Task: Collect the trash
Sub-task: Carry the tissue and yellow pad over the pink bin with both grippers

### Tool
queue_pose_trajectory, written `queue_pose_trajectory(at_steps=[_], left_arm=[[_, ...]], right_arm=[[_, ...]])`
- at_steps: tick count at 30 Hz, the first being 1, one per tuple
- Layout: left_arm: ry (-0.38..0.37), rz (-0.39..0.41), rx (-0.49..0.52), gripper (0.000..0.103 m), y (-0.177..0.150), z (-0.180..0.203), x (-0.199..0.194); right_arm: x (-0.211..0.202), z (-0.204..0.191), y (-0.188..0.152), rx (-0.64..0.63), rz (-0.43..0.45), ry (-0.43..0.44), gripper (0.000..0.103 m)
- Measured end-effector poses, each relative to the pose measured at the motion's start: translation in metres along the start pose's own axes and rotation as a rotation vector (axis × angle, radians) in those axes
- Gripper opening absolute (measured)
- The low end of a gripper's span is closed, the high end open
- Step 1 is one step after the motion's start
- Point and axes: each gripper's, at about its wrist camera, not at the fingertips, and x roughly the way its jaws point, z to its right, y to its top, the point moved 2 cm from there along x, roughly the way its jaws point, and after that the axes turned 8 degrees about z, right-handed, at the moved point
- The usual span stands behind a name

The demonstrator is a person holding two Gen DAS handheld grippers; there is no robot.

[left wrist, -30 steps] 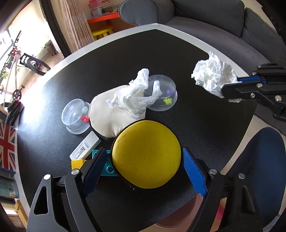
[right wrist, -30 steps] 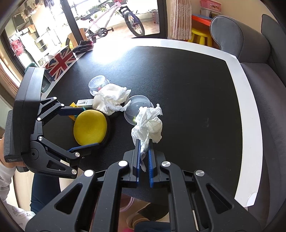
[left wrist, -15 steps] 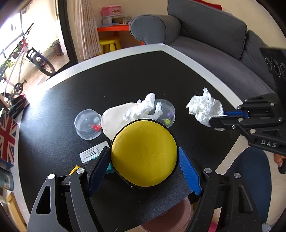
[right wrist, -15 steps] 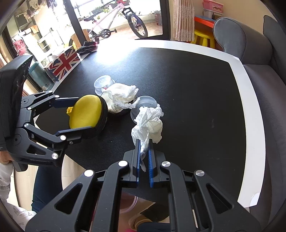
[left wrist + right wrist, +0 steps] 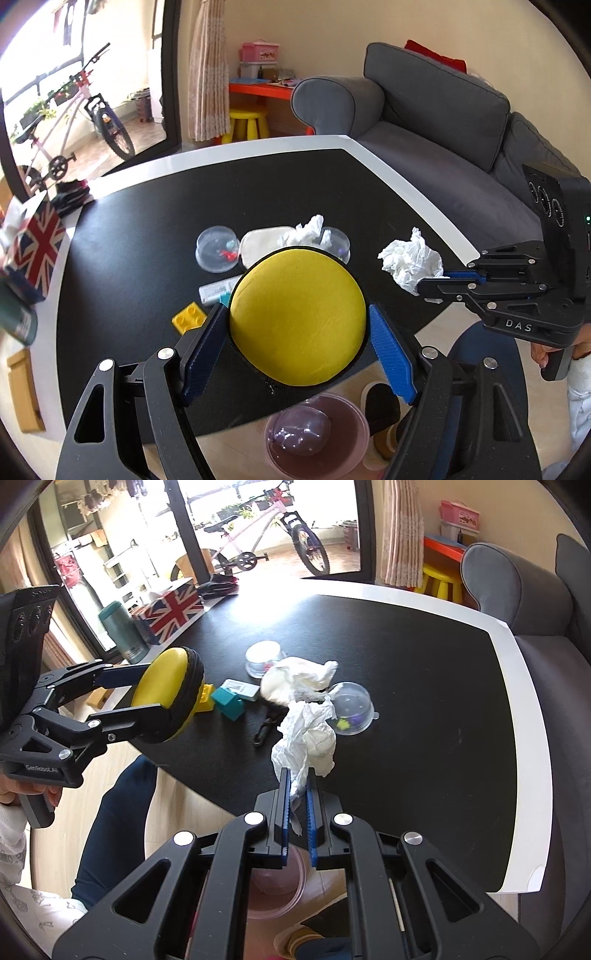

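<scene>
My right gripper (image 5: pixel 297 775) is shut on a crumpled white tissue (image 5: pixel 306 738), held above the near edge of the black table (image 5: pixel 424 664). The left wrist view shows that tissue (image 5: pixel 410 258) at the right, sticking out of the right gripper (image 5: pixel 436 282). My left gripper (image 5: pixel 295 310) is shut on a round yellow zip case (image 5: pixel 295 332), lifted clear of the table. From the right wrist view the yellow case (image 5: pixel 162 690) hangs at the left, off the table's edge. A pink translucent bin (image 5: pixel 317 432) stands on the floor below both grippers.
On the table lie a second tissue (image 5: pixel 306 674) over a cream pouch, two clear capsules (image 5: pixel 351 709) (image 5: pixel 262 657), a teal brick (image 5: pixel 229 701), a yellow brick (image 5: pixel 188 315) and a black clip (image 5: pixel 264 729). A Union Jack box (image 5: pixel 170 609) and a grey sofa (image 5: pixel 443 110) flank it.
The left gripper has lifted the yellow case off the table and drawn it back past the near edge. The right gripper has pulled back with its tissue. The pink bin has come into view.
</scene>
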Motion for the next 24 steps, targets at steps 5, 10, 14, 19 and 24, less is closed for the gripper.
queue_pose_trajectory(at_steps=[5, 10, 14, 19, 24], left_arm=[[0.002, -0.016, -0.030, 0.074, -0.026, -0.001, -0.011], [-0.003, -0.042, -0.060, 0.074, -0.052, 0.000, -0.017], [-0.006, -0.062, -0.075, 0.074, -0.071, 0.000, -0.019], [-0.007, -0.089, -0.099, 0.074, -0.094, -0.002, -0.018], [-0.006, -0.103, -0.119, 0.074, -0.109, -0.005, -0.019]], right_arm=[[-0.013, -0.019, -0.015, -0.016, 0.008, 0.041, 0.007], [-0.018, -0.037, -0.036, -0.026, -0.008, 0.073, 0.007], [-0.012, -0.044, -0.054, -0.013, -0.043, 0.098, 0.007], [0.001, -0.055, -0.079, -0.001, -0.104, 0.126, 0.007], [0.017, -0.065, -0.101, 0.013, -0.161, 0.157, 0.007]])
